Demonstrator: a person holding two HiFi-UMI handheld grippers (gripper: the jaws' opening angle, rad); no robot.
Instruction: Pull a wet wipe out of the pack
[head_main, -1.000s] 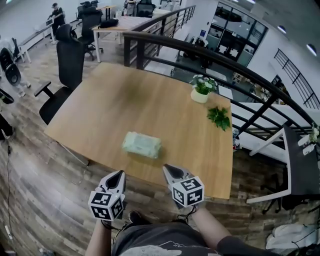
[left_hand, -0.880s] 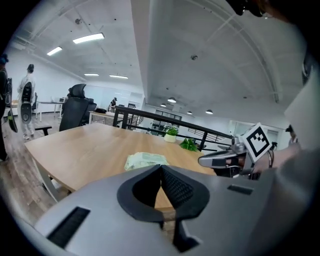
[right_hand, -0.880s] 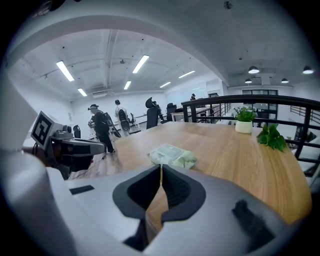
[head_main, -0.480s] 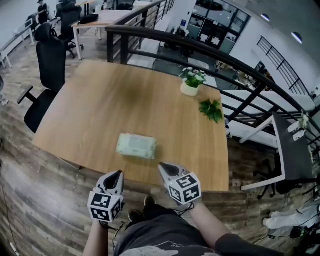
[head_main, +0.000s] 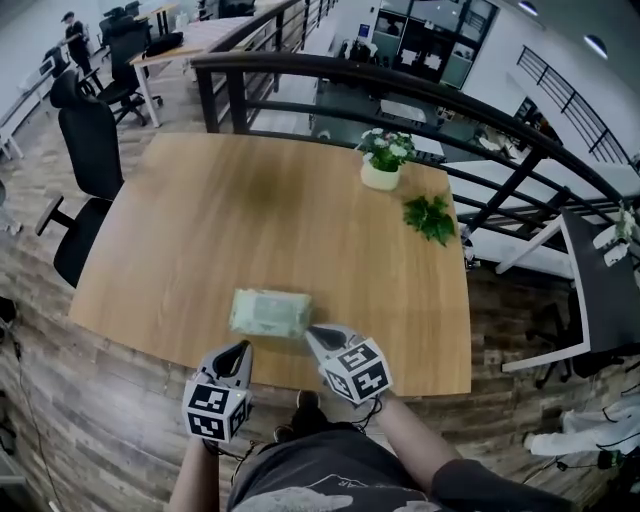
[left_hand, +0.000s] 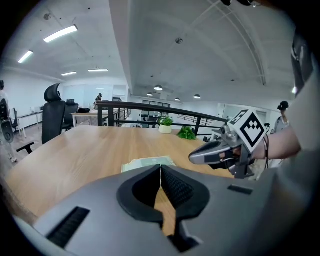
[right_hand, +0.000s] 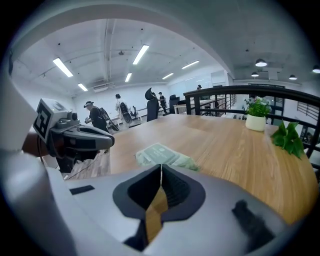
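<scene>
- Wooden table (head_main: 300, 220), wipe pack (head_main: 268, 312) just ahead of both tools.
- Left gripper (head_main: 240, 348), right gripper (head_main: 313, 331): jaws closed, empty.
- Approach step, I'd say; next, open and pinch a wipe.

Light wooden table (head_main: 200, 230), rounded corners, carries three things: pale green pack of wet wipes (head_main: 268, 312) flat near the near edge, small white pot of flowers (head_main: 381, 165) upright toward the far right corner, leafy green sprig (head_main: 430, 216) near it (apart, not touching).

The left tongs (left_hand: 160, 172) hide the near edge of the wipe pack (left_hand: 142, 163).
</scene>
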